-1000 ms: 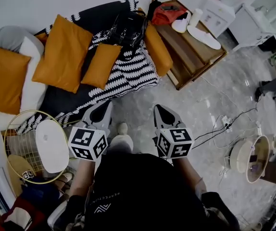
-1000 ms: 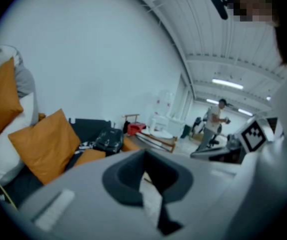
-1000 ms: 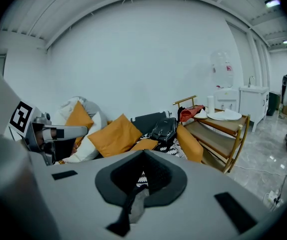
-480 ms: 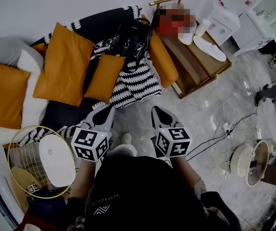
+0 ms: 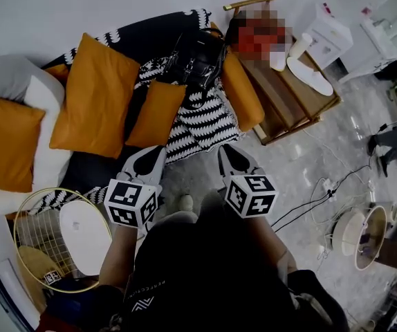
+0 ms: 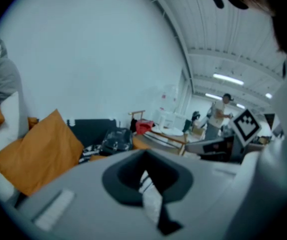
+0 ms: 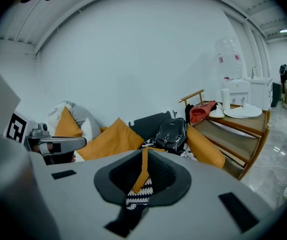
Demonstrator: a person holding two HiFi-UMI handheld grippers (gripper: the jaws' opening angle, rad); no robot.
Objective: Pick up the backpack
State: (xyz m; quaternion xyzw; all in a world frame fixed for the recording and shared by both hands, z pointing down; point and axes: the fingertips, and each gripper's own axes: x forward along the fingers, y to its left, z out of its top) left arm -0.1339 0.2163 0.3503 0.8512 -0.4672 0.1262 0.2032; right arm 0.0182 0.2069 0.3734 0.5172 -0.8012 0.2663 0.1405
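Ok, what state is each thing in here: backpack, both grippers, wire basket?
backpack: standing on the sofa among the cushions, not held.
left gripper: shut, empty, short of the sofa.
right gripper: jaws opening, nothing between them.
wire basket: partly covered by a white lid.

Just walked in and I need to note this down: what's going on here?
A person holds a tool in each hand, both pointed toward a sofa with orange cushions. The black backpack sits at the sofa's far end on a black-and-white throw, untouched, well beyond both tools. The left tool is shut and empty; the right tool has jaws opening, nothing between them.
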